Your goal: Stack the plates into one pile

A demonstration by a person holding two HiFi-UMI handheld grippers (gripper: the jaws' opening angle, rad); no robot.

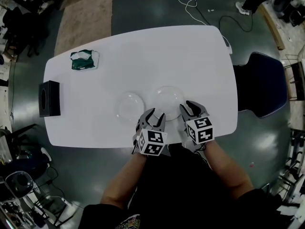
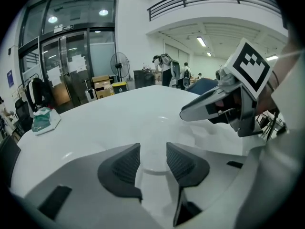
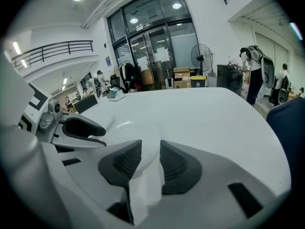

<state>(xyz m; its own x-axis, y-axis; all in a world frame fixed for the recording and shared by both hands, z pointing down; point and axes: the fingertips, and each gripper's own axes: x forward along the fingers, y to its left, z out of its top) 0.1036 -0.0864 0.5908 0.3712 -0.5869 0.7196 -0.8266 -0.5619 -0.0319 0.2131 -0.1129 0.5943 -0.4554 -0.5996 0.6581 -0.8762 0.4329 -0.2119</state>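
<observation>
Plates [image 1: 129,107] lie side by side on table [image 1: 86,118], unstacked

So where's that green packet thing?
In the head view the green packet lies near the far left corner of the white table, just beyond the black box on the table's left edge.

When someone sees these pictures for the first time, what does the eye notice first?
Two pale plates, the left plate and the right plate, lie side by side near the front edge of the white table. The left gripper and the right gripper, each bearing a black-and-white marker cube, point toward them with jaws apart. A black box sits at the table's left edge.
</observation>
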